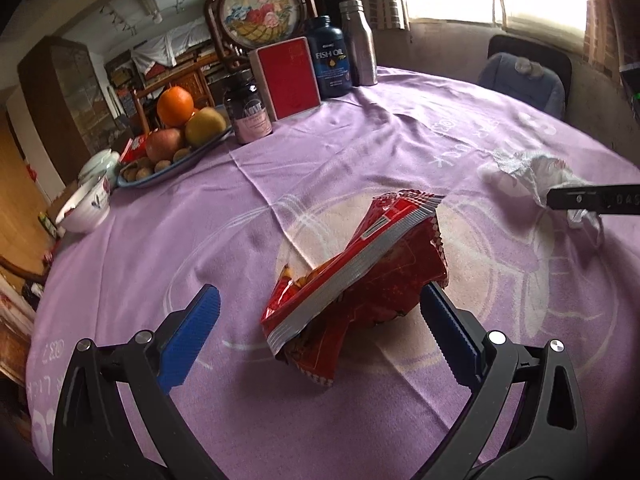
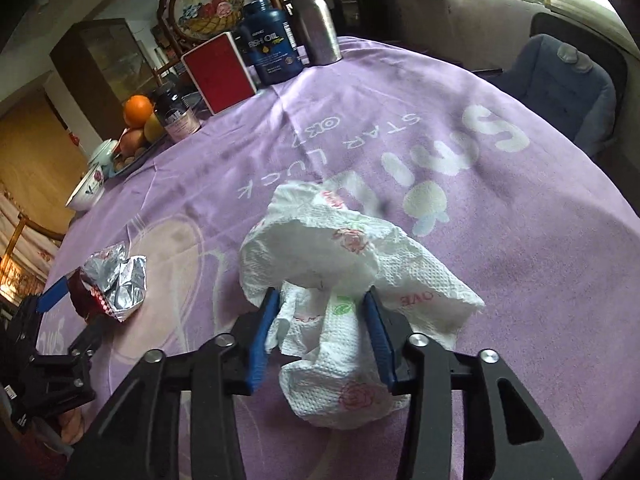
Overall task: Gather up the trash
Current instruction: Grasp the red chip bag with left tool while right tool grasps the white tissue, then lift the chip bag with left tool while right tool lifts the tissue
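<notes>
The right gripper (image 1: 560, 199) shows in the left wrist view only as a dark bar cut off by the right edge, covering part of the crumpled paper towel (image 1: 532, 170). The snack bag (image 1: 360, 276) hides one blue pad's tip. In the right wrist view, the left gripper (image 2: 76, 300) is partly cut off at the left edge, and small print on the fish oil bottle (image 2: 272, 50) is unreadable.

Counts on the counter (image 1: 360, 136)
Two tools, one red wrapper (image 1: 360, 280), one paper towel (image 2: 340, 264), three bottles, one red box (image 1: 289, 78), one orange (image 1: 175, 106), two bowls.
</notes>
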The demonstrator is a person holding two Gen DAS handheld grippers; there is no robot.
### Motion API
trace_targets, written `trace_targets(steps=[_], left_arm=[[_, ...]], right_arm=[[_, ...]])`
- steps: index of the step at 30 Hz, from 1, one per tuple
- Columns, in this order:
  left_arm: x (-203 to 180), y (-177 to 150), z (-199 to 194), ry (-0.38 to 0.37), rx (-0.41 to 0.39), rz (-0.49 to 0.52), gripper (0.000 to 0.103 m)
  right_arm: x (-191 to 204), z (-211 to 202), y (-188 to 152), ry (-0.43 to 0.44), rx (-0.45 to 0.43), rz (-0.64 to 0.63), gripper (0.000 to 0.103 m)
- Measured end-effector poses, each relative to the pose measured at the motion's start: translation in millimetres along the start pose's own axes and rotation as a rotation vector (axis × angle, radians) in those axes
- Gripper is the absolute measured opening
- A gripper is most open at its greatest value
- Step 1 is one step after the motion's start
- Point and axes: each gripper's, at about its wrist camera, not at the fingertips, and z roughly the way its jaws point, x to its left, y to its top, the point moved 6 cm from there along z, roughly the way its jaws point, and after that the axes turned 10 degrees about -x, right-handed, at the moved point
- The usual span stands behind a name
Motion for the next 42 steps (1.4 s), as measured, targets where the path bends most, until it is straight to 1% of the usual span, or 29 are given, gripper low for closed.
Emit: trace_targets(steps=[1,3,4,9,10,13,14,15,17,19,22,26,27,28,29,30,31,32,33,34,36,38,40,42], left_arm=[[-3.6,-1.2,5.0,-0.016,0.02,0.019,0.097],[-12.6,-6.6,17.1,-0.065,0.082,0.045,0.097],[-15.1,-9.4,22.4,-0.066,0.11,0.058,0.097],[-13.6,-10.2,24.3,-0.079,0.116,0.042,0.096],[-13.0,-9.8,23.4,-0.084,0.113,0.037,0.088],[-9.3,-6.3,18.2,-0.104,0.083,0.006,0.077],[-8.8,-4.8,16.4,-0.112,0.075,-0.003,0.075],[-7.2,-2.9,13.7,-0.124,0.06,-0.018,0.071],[-7.6,0.5,9.8,-0.155,0.05,-0.043,0.064],[-5.5,5.9,3.1,-0.176,0.025,-0.069,0.062],[1.2,14.1,-10.7,-0.165,-0.026,-0.095,0.062],[11.2,20.1,-20.5,-0.158,-0.059,-0.138,0.062],[13.3,20.6,-20.9,-0.153,-0.062,-0.145,0.062],[16.0,20.8,-21.1,-0.145,-0.063,-0.153,0.062],[18.3,20.5,-20.0,-0.137,-0.06,-0.16,0.062],[21.2,19.7,-18.3,-0.126,-0.056,-0.168,0.062],[23.2,19.4,-16.4,-0.118,-0.053,-0.174,0.062],[25.2,19.3,-14.8,-0.11,-0.049,-0.18,0.062],[27.4,19.2,-13.8,-0.104,-0.048,-0.187,0.062],[29.8,19.1,-13.0,-0.099,-0.046,-0.197,0.062],[33.2,18.4,-11.8,-0.101,-0.04,-0.213,0.062],[36.8,18.2,-11.6,-0.093,-0.039,-0.223,0.062],[39.7,18.8,-12.0,-0.093,-0.04,-0.232,0.062],[42.2,19.1,-13.7,-0.094,-0.041,-0.243,0.062]], right_arm=[[3.1,0.5,-0.4,0.001,0.004,-0.016,0.055],[7.5,1.7,-1.3,-0.006,0.01,-0.042,0.058],[9.1,2.1,-1.5,-0.013,0.012,-0.053,0.059],[9.7,2.4,-1.3,-0.028,0.015,-0.071,0.059],[9.7,2.7,-1.2,-0.031,0.016,-0.073,0.059],[10.8,3.3,-1.6,-0.045,0.017,-0.086,0.058],[11.5,3.6,-1.8,-0.053,0.019,-0.094,0.058],[12.1,4.1,-2.0,-0.057,0.02,-0.099,0.058],[14.4,5.2,-2.5,-0.061,0.024,-0.111,0.061],[16.0,5.6,-3.1,-0.06,0.027,-0.119,0.063],[15.9,5.6,-3.1,-0.059,0.027,-0.118,0.063],[16.0,5.8,-3.2,-0.065,0.027,-0.124,0.063],[15.5,5.4,-3.0,-0.069,0.025,-0.124,0.061],[13.9,4.6,-2.5,-0.076,0.021,-0.118,0.053],[10.6,3.0,-1.6,-0.092,0.013,-0.107,0.048],[7.8,2.0,-1.0,-0.098,0.008,-0.096,0.036],[5.0,0.8,-0.4,-0.085,0.001,-0.076,0.028],[3.7,-0.4,0.4,-0.056,-0.005,-0.051,0.016],[1.6,-1.9,0.2,-0.02,-0.012,-0.012,0.013],[-0.6,-3.8,0.2,-0.014,-0.02,0.01,0.012],[0.9,-12.6,2.3,-0.008,-0.063,0.016,0.011],[7.0,-28.4,6.2,-0.034,-0.141,-0.021,0.011],[13.8,-38.3,4.5,-0.062,-0.174,-0.06,0.011],[21.9,-45.7,-1.3,-0.045,-0.188,-0.072,0.011]])
